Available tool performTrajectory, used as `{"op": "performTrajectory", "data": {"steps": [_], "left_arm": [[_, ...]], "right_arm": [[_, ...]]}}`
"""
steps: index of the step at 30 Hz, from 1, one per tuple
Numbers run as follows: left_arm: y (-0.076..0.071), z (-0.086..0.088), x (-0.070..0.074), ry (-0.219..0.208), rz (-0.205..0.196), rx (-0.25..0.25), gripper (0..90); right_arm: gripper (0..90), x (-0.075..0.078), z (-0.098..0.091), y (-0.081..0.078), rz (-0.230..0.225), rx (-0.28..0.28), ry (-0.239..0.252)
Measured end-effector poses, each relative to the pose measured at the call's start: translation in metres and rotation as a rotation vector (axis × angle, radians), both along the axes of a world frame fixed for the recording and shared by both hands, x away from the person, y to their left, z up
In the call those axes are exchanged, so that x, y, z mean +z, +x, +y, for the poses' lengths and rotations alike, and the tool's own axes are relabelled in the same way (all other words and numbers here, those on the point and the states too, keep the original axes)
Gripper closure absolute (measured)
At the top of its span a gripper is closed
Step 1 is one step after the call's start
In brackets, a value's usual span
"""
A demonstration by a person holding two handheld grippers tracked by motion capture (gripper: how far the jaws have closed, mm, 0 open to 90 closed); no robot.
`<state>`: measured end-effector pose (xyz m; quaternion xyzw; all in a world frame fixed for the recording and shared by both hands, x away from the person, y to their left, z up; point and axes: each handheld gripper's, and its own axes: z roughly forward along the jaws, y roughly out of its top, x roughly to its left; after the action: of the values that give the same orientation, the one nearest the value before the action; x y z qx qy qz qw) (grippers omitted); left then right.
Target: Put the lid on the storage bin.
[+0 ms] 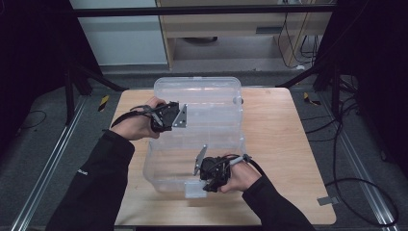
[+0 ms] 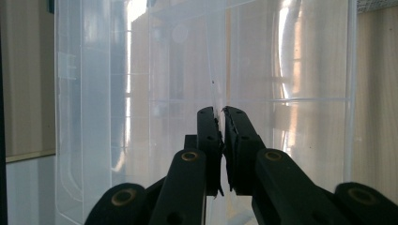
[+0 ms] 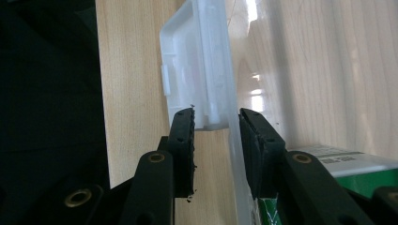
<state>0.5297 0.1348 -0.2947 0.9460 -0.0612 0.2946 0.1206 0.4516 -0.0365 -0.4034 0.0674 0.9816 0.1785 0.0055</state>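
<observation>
A clear plastic storage box (image 1: 166,166) stands on the wooden table (image 1: 279,125), and its clear lid (image 1: 207,98) is swung open toward the far side. My left gripper (image 1: 179,117) is at the lid's left side. In the left gripper view, the left gripper (image 2: 221,112) is shut on a thin clear edge of the lid (image 2: 213,70). My right gripper (image 1: 206,182) is at the box's near wall. There the right gripper (image 3: 216,117) clamps the white latch (image 3: 187,70) and the clear wall behind it between its pads.
A green and white labelled item (image 3: 347,168) lies inside the box by the right jaw. Bare table (image 1: 284,183) lies to the right of the box. Cables (image 1: 356,192) trail on the floor to the right, and metal rails (image 1: 43,168) run along both sides of the table.
</observation>
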Motion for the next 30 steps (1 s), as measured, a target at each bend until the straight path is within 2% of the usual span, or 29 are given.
{"op": "performTrajectory", "data": {"steps": [8,16,30], "left_arm": [[-0.014,0.002,0.002,-0.004,0.004,-0.003,85.0],[-0.027,0.004,0.001,-0.001,-0.01,-0.016,85.0],[-0.044,0.008,-0.003,-0.04,0.01,-0.008,85.4]], "right_arm": [[67.3,0.0,0.0,0.0,-0.01,0.009,-0.001],[67.2,0.0,0.0,-0.001,-0.005,0.005,0.007],[67.2,0.0,-0.001,-0.001,-0.007,0.007,0.01]]}}
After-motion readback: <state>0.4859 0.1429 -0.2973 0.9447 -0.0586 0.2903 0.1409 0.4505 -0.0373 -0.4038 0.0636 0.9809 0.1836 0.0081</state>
